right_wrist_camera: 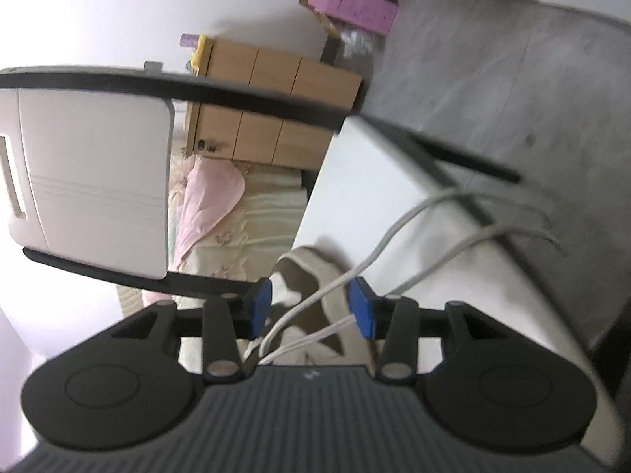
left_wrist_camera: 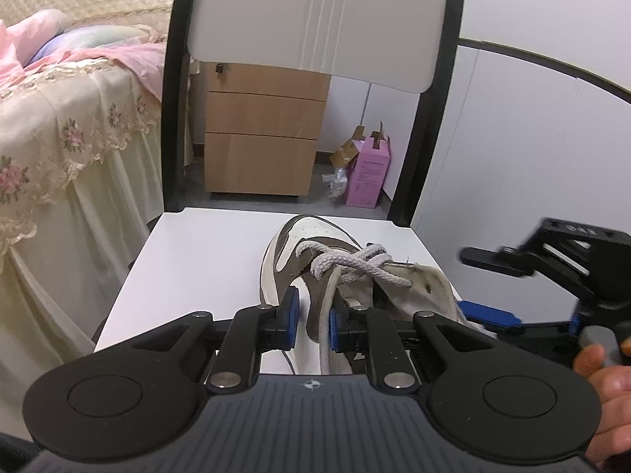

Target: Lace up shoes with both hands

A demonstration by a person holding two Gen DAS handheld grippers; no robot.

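A brown and white sneaker [left_wrist_camera: 299, 252] lies on a white chair seat [left_wrist_camera: 197, 252], toe pointing away. Its grey laces [left_wrist_camera: 355, 264] cross over the tongue. My left gripper [left_wrist_camera: 313, 315] is shut on the brown eyelet flap, with one lace strand running down beside the right pad. My right gripper [left_wrist_camera: 489, 287] hovers at the shoe's right side, held by a hand [left_wrist_camera: 607, 378]. In the right wrist view, which is blurred, this right gripper [right_wrist_camera: 311, 303] stands open. Two loose lace ends [right_wrist_camera: 394, 228] pass between its blue pads untouched and trail over the seat edge, above the shoe [right_wrist_camera: 303, 272].
The chair's white backrest [left_wrist_camera: 315, 19] with black frame rises just behind the shoe. Behind it stand a wooden drawer cabinet [left_wrist_camera: 260, 138] and a pink box [left_wrist_camera: 368, 173] on the floor. A bed with a lace cover [left_wrist_camera: 59, 138] is at the left.
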